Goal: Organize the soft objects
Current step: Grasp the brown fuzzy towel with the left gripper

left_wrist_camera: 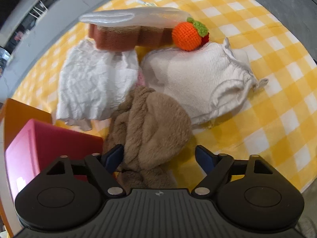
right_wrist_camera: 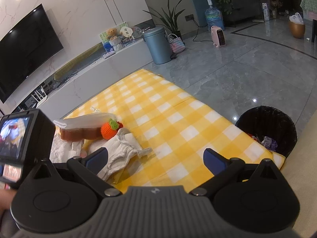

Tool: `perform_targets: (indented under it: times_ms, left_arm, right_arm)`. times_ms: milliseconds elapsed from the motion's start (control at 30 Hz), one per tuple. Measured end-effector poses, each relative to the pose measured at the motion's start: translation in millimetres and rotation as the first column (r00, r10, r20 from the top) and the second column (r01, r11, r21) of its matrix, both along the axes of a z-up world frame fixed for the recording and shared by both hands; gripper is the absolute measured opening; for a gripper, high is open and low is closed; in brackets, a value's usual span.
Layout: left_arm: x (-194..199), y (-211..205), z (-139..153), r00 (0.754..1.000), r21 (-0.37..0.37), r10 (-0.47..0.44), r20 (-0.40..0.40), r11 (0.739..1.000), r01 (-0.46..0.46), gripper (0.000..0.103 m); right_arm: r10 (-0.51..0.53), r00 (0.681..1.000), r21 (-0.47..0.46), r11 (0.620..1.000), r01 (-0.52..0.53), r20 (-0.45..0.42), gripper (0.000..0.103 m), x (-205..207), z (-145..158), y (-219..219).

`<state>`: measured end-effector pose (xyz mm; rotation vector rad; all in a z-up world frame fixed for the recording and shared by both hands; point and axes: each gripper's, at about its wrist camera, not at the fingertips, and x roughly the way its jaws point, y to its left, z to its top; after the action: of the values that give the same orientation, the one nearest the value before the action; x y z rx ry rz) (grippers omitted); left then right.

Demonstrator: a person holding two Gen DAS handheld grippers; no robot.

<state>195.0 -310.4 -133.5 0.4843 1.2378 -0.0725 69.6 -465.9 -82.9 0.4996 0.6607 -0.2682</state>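
Both hand-held grippers, left [left_wrist_camera: 159,156] and right [right_wrist_camera: 155,159], gape wide.

bright even indoor light; ceiling-lamp glare on floor [right_wrist_camera: 247,75]; fisheye-warped, slightly blurred edges.

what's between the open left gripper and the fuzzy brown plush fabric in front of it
Nothing visible. The left gripper is open, and the fuzzy brown plush fabric already lies between its blue fingertips, near the left one. The pink box sits off to the left, and the crinkled white cloth lies beyond.

Sponge [left_wrist_camera: 116,39] behind towel [left_wrist_camera: 95,87]; pouch [left_wrist_camera: 198,83] right of both.
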Motion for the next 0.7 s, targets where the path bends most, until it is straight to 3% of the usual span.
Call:
perform_targets:
  times_ms: [100, 267, 300, 333, 433, 567, 633, 700]
  left_arm:
    - [-13.3, -0.6, -0.2, 0.997, 0.023, 0.040, 0.071, 0.999, -0.042, 0.081]
    - [-8.9, 9.6, -5.3, 0.981, -0.053, 0.157, 0.119, 0.987, -0.151, 0.078]
    - [-6.0, 12.0, -7.0, 0.979, -0.057, 0.167, 0.115, 0.985, -0.161, 0.062]
    - [-1.8, 13.6, -5.9, 0.978, -0.047, 0.172, 0.115, 0.985, -0.168, 0.057]
    - [5.1, 17.2, 1.6, 0.991, -0.043, 0.118, 0.066, 0.992, -0.115, 0.049]
    - [6.0, 29.4, 15.3, 0.993, -0.111, 0.119, -0.021, 0.986, -0.121, 0.046]
    - [1.5, 40.2, 22.0, 0.987, -0.182, 0.137, -0.087, 0.972, -0.151, 0.046]
    - [-5.2, 49.8, 24.2, 0.971, -0.309, 0.134, -0.197, 0.932, -0.191, 0.046]
  right_arm:
    - [0.003, 1.000, -0.002, 1.000, -0.003, 0.002, 0.100, 0.4, 1.2, 2.6]
    - [0.007, 1.000, -0.007, 1.000, -0.007, 0.011, 0.100, -1.6, 3.4, 4.4]
    - [0.008, 1.000, -0.003, 1.000, -0.008, 0.013, 0.100, -2.1, 3.2, 4.1]
    - [0.007, 1.000, -0.002, 1.000, -0.007, 0.013, 0.100, -2.3, 2.8, 3.5]
    - [-0.004, 1.000, -0.006, 1.000, 0.004, 0.007, 0.100, -2.7, 2.2, 2.2]
    - [-0.010, 1.000, 0.002, 1.000, 0.010, 0.008, 0.100, -3.3, 1.2, 0.1]
    - [-0.006, 1.000, 0.003, 1.000, 0.006, 0.009, 0.100, -3.5, 1.3, 0.9]
    - [-0.002, 1.000, 0.002, 1.000, 0.001, 0.009, 0.100, -3.7, 1.9, 1.8]
